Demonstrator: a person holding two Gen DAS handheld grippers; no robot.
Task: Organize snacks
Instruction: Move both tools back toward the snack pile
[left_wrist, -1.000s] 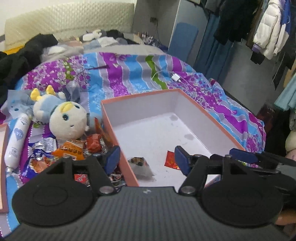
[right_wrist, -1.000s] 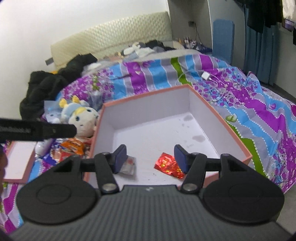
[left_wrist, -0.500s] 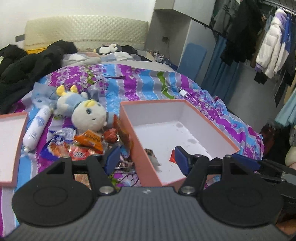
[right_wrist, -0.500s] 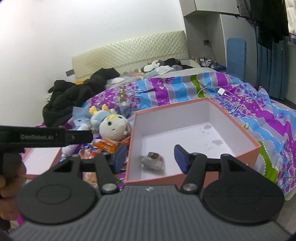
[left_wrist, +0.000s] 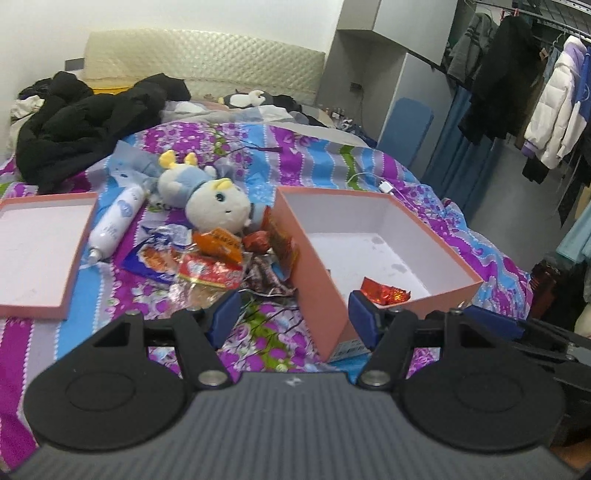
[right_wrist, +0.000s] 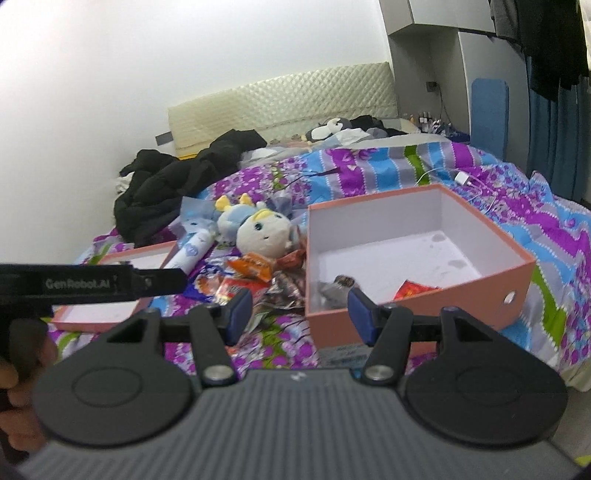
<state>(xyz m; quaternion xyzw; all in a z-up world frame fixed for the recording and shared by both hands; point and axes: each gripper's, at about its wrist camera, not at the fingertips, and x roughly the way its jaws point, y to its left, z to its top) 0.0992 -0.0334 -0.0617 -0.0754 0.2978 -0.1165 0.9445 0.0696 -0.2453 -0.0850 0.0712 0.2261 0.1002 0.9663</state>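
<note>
- hovering low over the bed (left_wrist: 332, 166), both tongs empty: left gripper (left_wrist: 291, 319) gaping wide with nothing between the pads, right gripper (right_wrist: 301, 314) standing somewhat narrower, also gripping nothing.
- lying in a heap just left of the box (left_wrist: 317, 273), touching its outer wall: the snacks (left_wrist: 207, 258), still to be sorted.
- sitting inside the box already: a red wrapper (left_wrist: 384, 293) near the front wall and a grey packet (right_wrist: 336, 286) in the near left corner.
- judging the step as reaching for the next piece from the heap, with only two pieces boxed and most of the job remaining.
- aiming the left gripper at the heap's near edge, where the clear crinkly wrapper (left_wrist: 192, 291) is sitting closest to the fingertips.
- picking a piece lying on top and free, such as the orange pack (left_wrist: 218, 242), rather than digging under overlapped foil.
- closing on a wrapper's flat body, not its loose twisted end, likely slippery and prone to tearing out.
- keeping clear of the plush toy (left_wrist: 210, 201) and the white bottle (left_wrist: 116, 218) just behind the heap, neither being a snack.
- lifting above the box rim before crossing over, avoiding a knock on the pink wall.
- holding the right gripper back near the box front, avoiding a clash between the two tools over the narrow gap.
- leaving the lid (left_wrist: 40, 251) alone, well to the left.
</note>
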